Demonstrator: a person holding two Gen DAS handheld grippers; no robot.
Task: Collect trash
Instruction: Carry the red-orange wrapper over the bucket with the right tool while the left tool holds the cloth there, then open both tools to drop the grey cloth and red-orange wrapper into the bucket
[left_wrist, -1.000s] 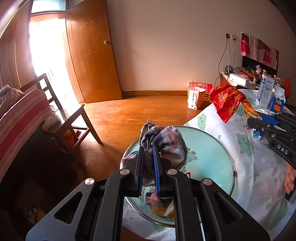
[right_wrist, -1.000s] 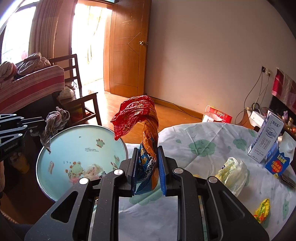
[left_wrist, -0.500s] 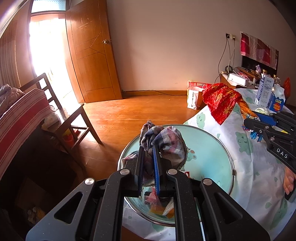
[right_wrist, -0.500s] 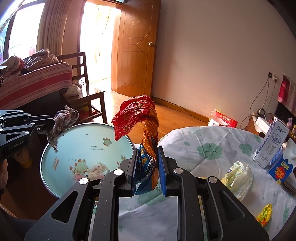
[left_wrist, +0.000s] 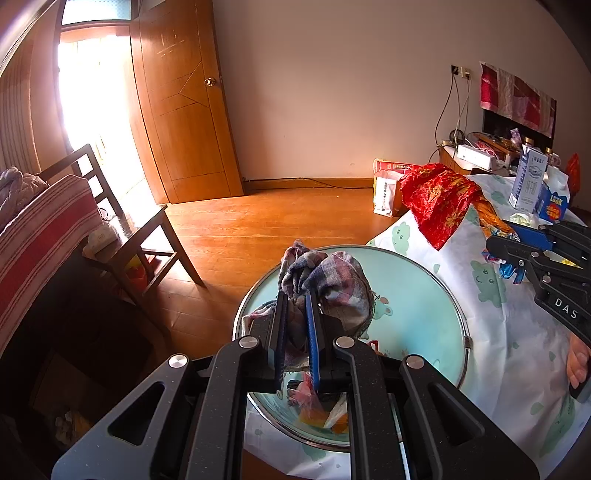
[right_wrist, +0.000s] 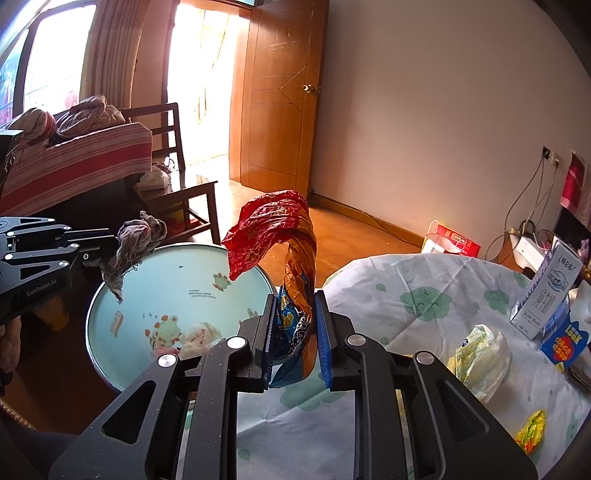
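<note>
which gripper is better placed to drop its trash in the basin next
Left. The left gripper already holds its plaid rag directly over the basin. The right gripper, clamping the red wrapper, sits over the tablecloth beside it.

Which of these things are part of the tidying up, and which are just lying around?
Part of the job:
red snack wrapper in right gripper
checked rag in left gripper
basin
crumpled bag
yellow wrapper

Lying about:
milk carton
chair
</note>
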